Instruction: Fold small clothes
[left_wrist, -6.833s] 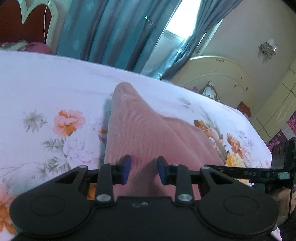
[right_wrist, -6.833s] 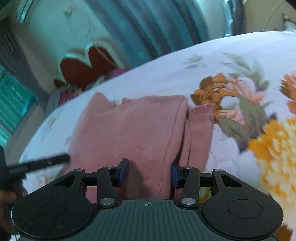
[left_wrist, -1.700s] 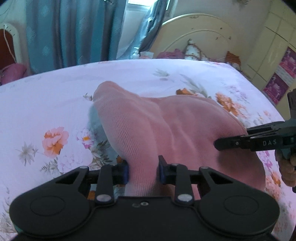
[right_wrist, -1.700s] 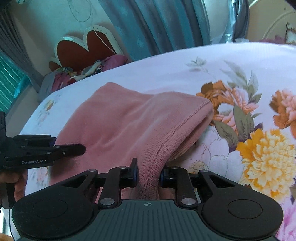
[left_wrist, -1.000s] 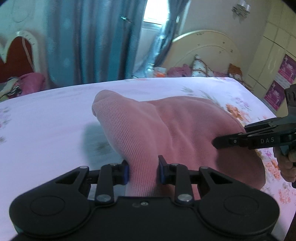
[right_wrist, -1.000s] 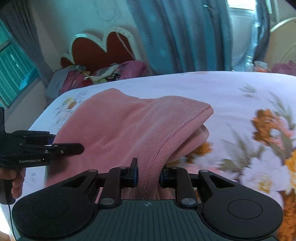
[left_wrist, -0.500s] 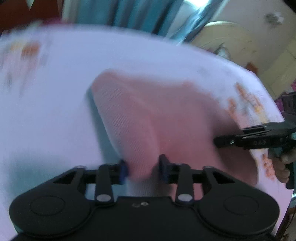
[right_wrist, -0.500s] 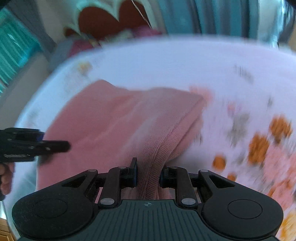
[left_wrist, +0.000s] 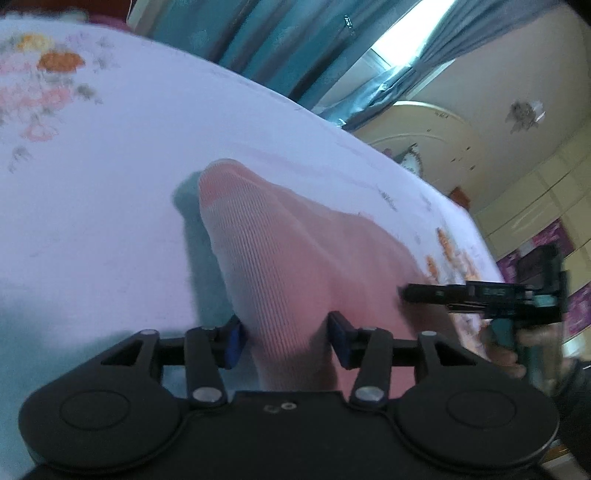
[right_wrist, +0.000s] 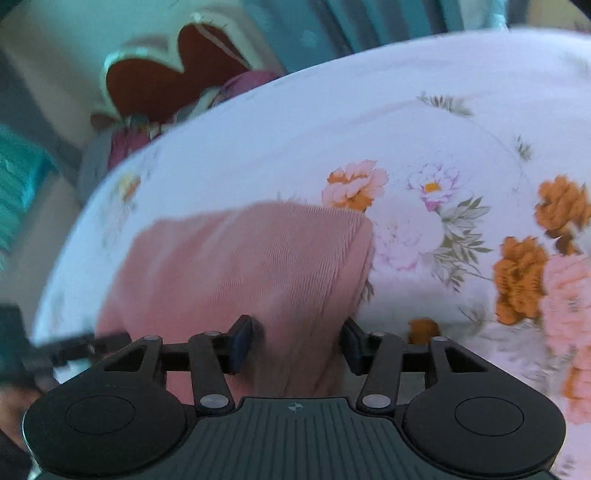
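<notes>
while the pink garment (left_wrist: 295, 258) lies on the flowered bed (left_wrist: 110, 166), your left gripper (left_wrist: 286, 338) has just been opening its jaws around one fold; your right gripper (right_wrist: 295, 341) likewise, pads clear of cloth between them.

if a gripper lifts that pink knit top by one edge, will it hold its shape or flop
Likely flop: the pink knit top drapes in soft folds on the bedsheet. The ribbed weave probably grips pads rather than slipping. It looks light, so the far layers may drag along.
</notes>
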